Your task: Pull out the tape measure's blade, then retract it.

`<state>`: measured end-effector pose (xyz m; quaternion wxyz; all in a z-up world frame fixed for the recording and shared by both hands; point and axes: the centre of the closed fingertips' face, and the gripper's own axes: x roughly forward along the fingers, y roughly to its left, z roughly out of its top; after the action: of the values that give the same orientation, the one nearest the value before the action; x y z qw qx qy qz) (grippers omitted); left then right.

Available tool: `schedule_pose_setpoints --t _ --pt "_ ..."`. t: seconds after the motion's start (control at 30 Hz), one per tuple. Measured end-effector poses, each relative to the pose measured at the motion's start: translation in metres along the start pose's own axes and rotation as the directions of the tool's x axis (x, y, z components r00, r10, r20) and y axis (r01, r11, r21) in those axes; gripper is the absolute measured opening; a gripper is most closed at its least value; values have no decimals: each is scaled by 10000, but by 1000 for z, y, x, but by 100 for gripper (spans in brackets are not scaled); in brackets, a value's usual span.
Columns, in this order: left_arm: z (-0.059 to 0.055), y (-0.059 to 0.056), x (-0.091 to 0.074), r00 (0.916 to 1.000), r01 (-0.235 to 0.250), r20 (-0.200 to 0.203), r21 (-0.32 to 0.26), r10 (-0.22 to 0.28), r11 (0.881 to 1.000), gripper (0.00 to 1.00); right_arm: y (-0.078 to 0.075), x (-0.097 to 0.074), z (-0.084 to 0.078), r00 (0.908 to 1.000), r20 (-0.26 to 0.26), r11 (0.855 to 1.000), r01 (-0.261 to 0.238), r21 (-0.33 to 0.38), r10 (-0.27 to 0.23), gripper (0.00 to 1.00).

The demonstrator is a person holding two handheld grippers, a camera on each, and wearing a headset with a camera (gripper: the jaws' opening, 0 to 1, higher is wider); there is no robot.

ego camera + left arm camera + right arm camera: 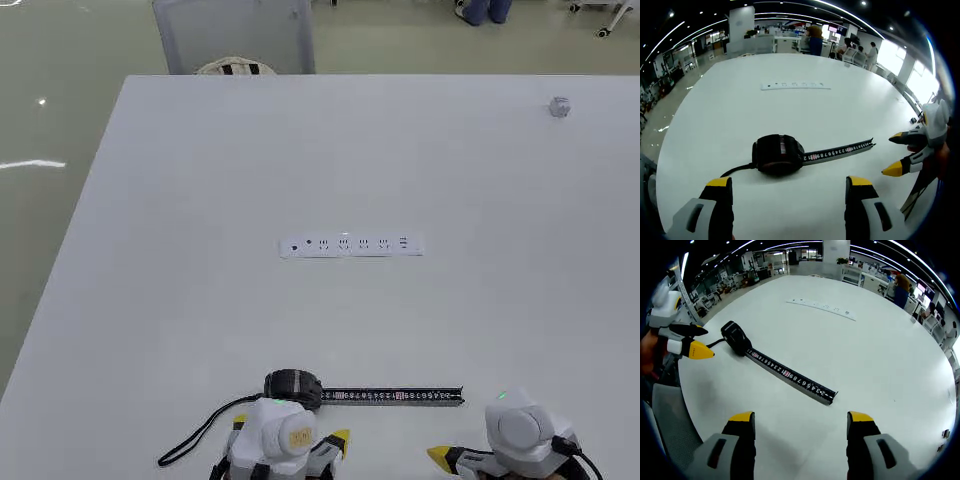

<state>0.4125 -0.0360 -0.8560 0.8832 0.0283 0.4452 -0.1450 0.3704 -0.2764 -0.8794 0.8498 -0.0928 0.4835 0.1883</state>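
Note:
A black tape measure point(292, 386) lies near the table's front edge, its dark blade point(395, 396) pulled out to the right and lying flat. Its black wrist strap point(195, 438) trails to the left. In the left gripper view the case point(778, 154) sits just ahead of my open left gripper point(789, 189), with nothing between the fingers. In the right gripper view the blade point(792, 375) ends at its hook point(832, 395) just ahead of my open right gripper point(801, 426). In the head view the left gripper point(290, 441) is below the case and the right gripper point(445, 458) is below the blade's tip.
A white power strip point(351, 245) lies across the middle of the white table point(200, 220). A small grey object point(559, 107) sits at the far right. A grey chair point(235, 35) stands beyond the far edge. People stand in the background of the left gripper view.

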Motion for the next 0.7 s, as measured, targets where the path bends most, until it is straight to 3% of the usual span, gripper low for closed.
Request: schedule_pose_setpoints --t 0.47,0.7 --pt "2 0 14 9998 -41 -212 -5 41 10000 89 -8 13 -1 9990 -281 9932 -378 -1103 348 74" --pt "3 0 23 9996 -72 -256 -123 69 9999 89 -19 19 -1 9975 -504 9757 -591 -2110 495 73"
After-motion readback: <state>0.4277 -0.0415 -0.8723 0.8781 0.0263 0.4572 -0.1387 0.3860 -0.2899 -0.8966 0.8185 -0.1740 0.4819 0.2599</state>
